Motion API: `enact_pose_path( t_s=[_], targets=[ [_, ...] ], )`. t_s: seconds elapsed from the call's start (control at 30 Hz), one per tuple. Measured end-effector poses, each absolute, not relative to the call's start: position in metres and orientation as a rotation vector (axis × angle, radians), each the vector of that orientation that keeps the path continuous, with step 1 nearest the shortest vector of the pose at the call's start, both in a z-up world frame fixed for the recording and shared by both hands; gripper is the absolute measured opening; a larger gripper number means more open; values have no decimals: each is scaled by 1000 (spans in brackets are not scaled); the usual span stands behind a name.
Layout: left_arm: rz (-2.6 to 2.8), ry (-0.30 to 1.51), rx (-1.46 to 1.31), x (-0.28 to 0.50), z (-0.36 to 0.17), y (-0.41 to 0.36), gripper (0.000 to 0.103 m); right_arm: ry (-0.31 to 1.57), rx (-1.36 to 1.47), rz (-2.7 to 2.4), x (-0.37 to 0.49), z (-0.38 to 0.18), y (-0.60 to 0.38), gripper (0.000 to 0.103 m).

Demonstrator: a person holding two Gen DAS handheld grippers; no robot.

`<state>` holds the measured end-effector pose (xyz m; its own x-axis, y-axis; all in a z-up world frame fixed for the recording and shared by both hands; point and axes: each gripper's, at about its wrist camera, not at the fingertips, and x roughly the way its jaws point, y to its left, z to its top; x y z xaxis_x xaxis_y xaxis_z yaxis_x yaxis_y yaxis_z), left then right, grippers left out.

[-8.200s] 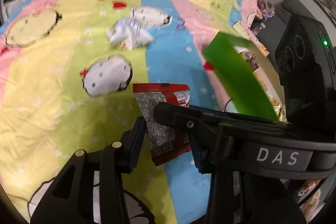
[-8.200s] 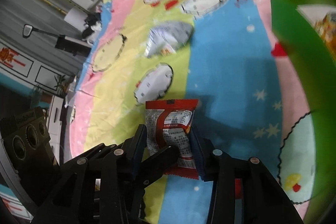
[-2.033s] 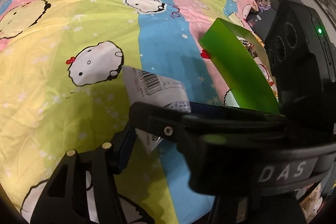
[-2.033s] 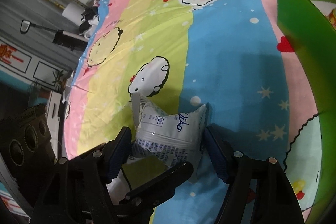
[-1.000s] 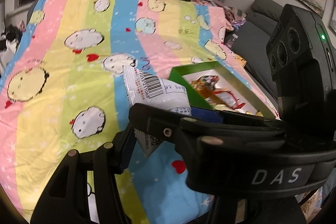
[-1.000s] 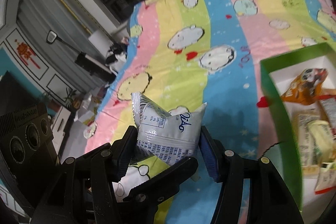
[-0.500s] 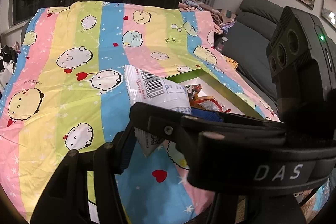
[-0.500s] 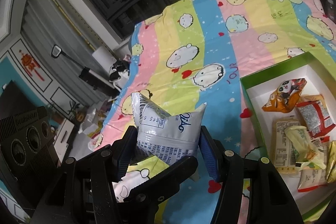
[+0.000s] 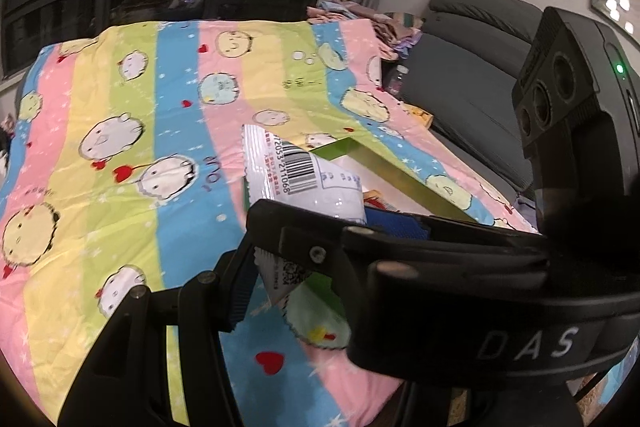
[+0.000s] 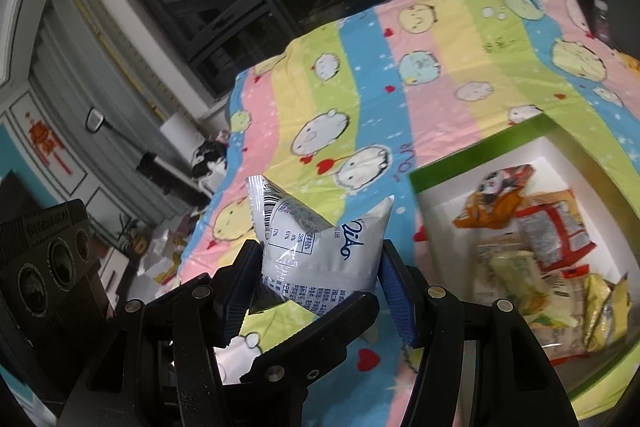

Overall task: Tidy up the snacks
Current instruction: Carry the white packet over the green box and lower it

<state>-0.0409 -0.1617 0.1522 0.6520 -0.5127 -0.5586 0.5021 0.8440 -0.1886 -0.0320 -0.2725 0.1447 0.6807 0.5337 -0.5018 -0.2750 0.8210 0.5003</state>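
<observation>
You've got the white snack packet [image 10: 320,251] pinched between both grippers, left gripper [image 9: 304,251] and right gripper [image 10: 320,275] clamping it up in the air just beside the green box [image 10: 472,155], so next carry it over the rim and let go

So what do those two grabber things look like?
Both are black plastic with silver screws. The right gripper has blue bumpy pads on its jaws. In the left view, the left gripper has the same blue pads, and the right one shows white letters "DAS" and a green light.
</observation>
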Motion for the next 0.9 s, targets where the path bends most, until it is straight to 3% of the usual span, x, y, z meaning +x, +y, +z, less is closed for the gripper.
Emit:
enact_pose_path(
  t_s=[0.67, 0.9],
  targets=[
    [-793, 840, 15, 26, 95, -274, 52, 790, 718, 185, 4, 80, -396, 61],
    [-777, 904, 15, 34, 83, -282, 66, 840, 702, 71, 9, 71, -405, 61]
  ],
)
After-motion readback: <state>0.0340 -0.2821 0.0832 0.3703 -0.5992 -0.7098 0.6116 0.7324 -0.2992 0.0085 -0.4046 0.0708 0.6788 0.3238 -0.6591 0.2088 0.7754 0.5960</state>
